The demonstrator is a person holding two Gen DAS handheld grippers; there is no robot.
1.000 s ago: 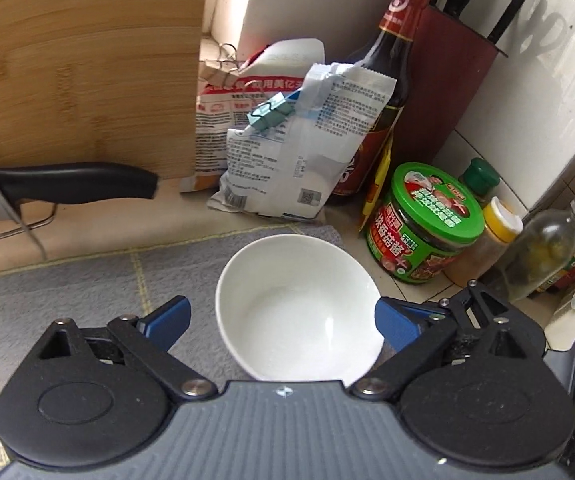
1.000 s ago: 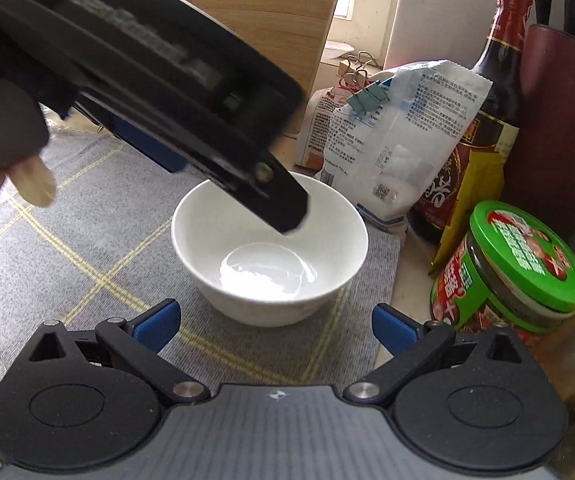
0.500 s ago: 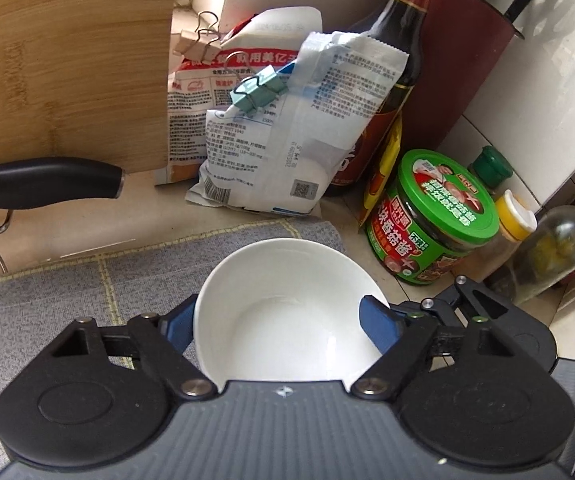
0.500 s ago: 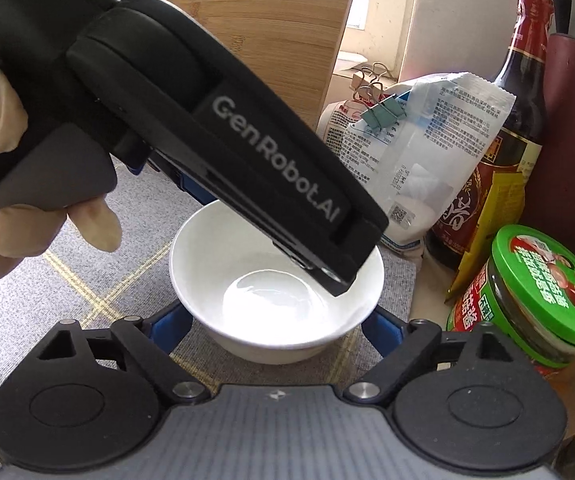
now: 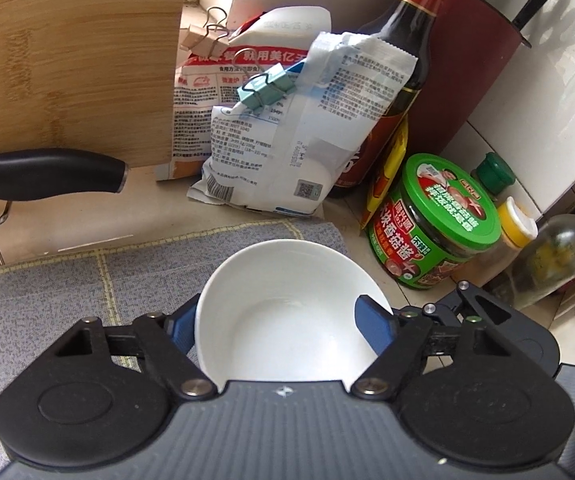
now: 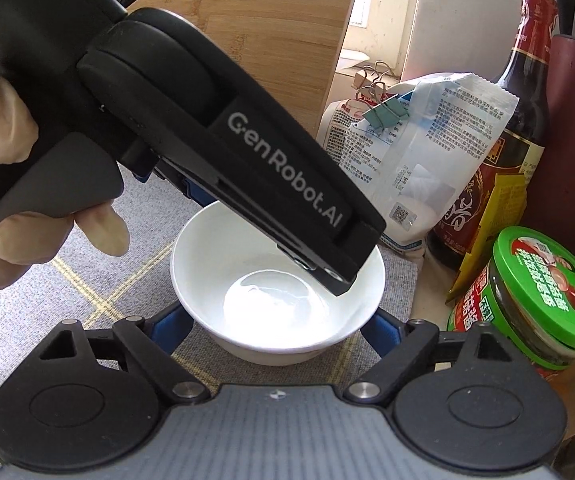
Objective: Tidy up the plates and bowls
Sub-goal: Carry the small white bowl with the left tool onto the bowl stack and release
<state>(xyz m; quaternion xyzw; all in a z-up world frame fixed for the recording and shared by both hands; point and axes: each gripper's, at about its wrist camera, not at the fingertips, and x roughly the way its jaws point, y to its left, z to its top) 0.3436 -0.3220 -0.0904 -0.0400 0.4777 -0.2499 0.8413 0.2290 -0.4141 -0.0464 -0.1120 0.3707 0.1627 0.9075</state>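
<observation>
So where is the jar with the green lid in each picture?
Left wrist view: the green-lidded jar stands right of centre, beyond the white bowl, beside the dark sauce bottle.
Right wrist view: the same jar sits at the right edge, low down, right of the bowl.
Shared landmark: the bag with the teal binder clip, behind the bowl in both.
</observation>
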